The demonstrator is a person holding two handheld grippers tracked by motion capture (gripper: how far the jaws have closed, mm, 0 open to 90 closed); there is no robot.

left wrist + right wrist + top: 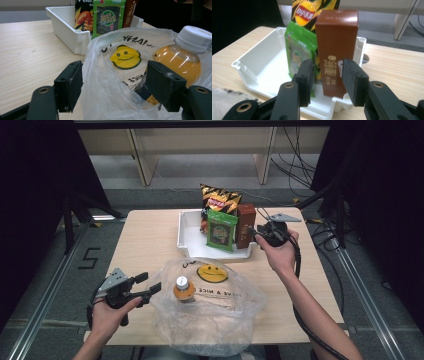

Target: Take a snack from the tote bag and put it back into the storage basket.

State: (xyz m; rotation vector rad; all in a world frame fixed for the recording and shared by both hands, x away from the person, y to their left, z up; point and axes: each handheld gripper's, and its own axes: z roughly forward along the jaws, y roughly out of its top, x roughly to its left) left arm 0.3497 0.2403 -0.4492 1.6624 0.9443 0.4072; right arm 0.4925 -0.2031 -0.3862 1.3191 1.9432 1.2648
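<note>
Bag-loading under way, by the look of it. At the left, left gripper (145,287) stands spread at the rim of the clear plastic bag (210,312); the film passes between its jaws but neither pad presses it. Inside the bag an orange juice bottle (184,289) stands upright, white cap up. Farther right, the white tray (187,237) holds a chips packet (220,199) at the back, a green packet (221,230) in front, and the brown carton (245,225) upright at the tray's right end. Right gripper (256,233) flanks the carton's lower half, jaws part-closed, a sliver of gap showing at each pad, so not yet a grip.

Judged step: taking the carton. Next move calls for closing square on its faces, then lifting clear of the tray wall. Obstacle: the green packet sits just beside the carton, near one jaw; it could get snagged.
</note>
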